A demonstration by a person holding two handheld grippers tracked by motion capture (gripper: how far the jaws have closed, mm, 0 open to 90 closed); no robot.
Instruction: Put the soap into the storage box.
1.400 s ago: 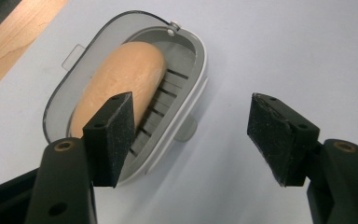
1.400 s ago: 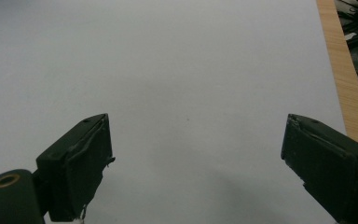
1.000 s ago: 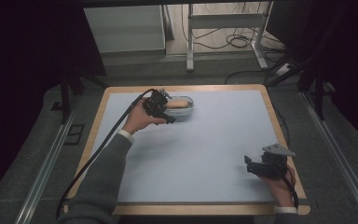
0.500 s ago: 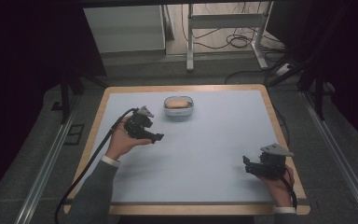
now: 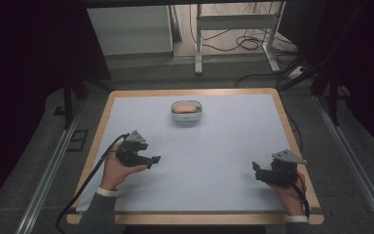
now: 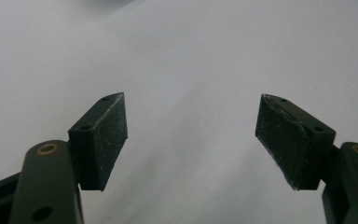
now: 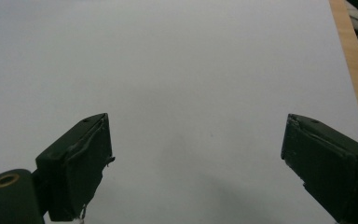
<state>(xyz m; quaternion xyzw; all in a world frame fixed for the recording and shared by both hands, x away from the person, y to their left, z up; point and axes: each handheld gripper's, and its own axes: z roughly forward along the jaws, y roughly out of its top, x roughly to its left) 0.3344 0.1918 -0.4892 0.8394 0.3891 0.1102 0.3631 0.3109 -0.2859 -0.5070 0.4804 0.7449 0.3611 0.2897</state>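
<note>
1. A small bowl [image 5: 187, 112] stood on the far middle part of the table [image 5: 224, 146], close to its far edge and well apart from both grippers.
2. The bowl looked pale, whitish or clear-walled, with a rounded rim and a low, wide shape.
3. Inside it lay something orange-tan [image 5: 185, 107], rounded and loaf-like, reaching nearly across the bowl; what it was could not be told from the high view.
4. The table top was a plain light blue-grey sheet with a wooden border around it.
5. The left gripper [image 5: 154, 159] was held in the person's left hand [image 5: 117, 170] over the near left part of the table, its jaws pointing toward the table's middle.
6. Its jaws had just been opening; in the left gripper view the two black pads [image 6: 100, 140] stood clearly apart with bare table surface between them and nothing held.
7. The right gripper [image 5: 256, 170] rested in the right hand [image 5: 288, 194] near the table's near right corner, jaws pointing leftward across the table.
8. In the right gripper view its pads [image 7: 77, 165] stood wide apart, with bare table between them, gripping nothing.
9. A black cable [image 5: 85, 187] trailed from the left gripper back over the near left edge.
</note>
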